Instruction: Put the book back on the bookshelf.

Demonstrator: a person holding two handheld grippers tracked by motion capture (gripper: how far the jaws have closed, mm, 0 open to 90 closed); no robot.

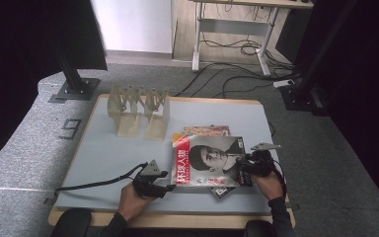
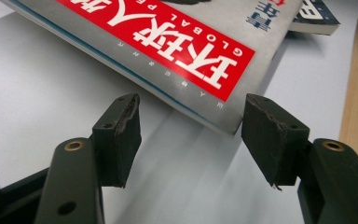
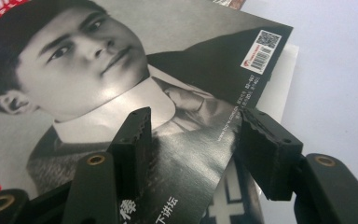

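Glossy and grey with a red title band, the top magazine (image 1: 208, 160) is seen in the lower middle of the high view, lying on a small stack with its long axis running from upper left to lower right. The left gripper (image 1: 167, 187) is held just beside its lower left corner with the jaws apart and nothing between them, that corner lying just ahead of the gap in the left gripper view. The right gripper (image 1: 242, 165) is set at the right edge, its jaws apart astride the cover's corner (image 3: 242, 88) and not pressed on it, so both hands are judged about equally near.
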